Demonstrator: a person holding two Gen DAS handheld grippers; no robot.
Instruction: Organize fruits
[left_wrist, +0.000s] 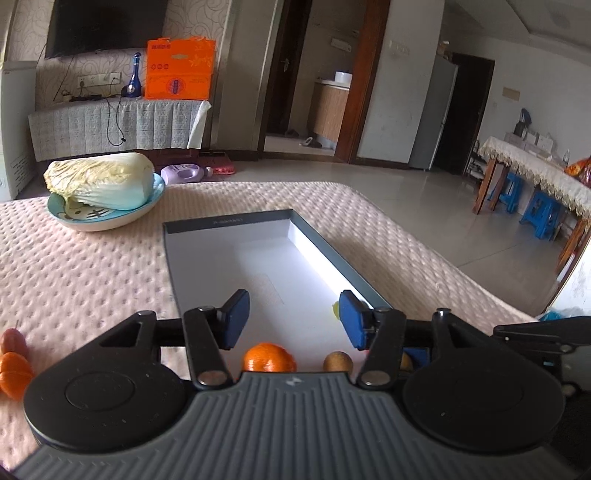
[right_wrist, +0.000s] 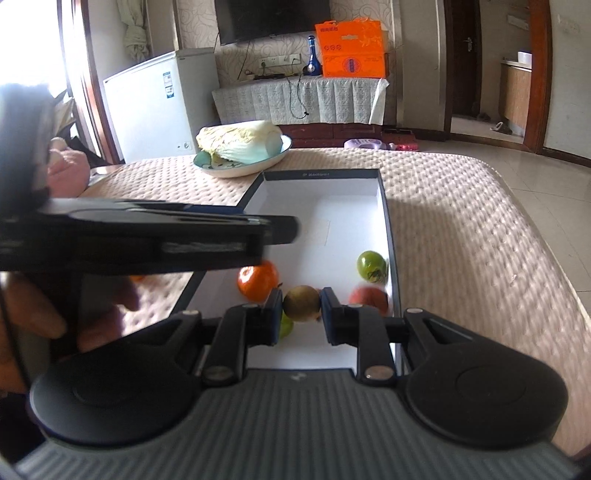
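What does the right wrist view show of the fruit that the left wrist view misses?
Right wrist only: the right gripper shut on a brownish fruit, plus a green tomato and a reddish fruit in the box. Left wrist only: the open left gripper and two fruits still on the cloth outside the box. Both: the orange in the box, the cabbage plate.

An orange mandarin (right_wrist: 258, 283), green tomato (right_wrist: 371, 265), perhaps reddish blurred fruit (right_wrist: 369, 297), white-lined dark box (right_wrist: 391, 236).
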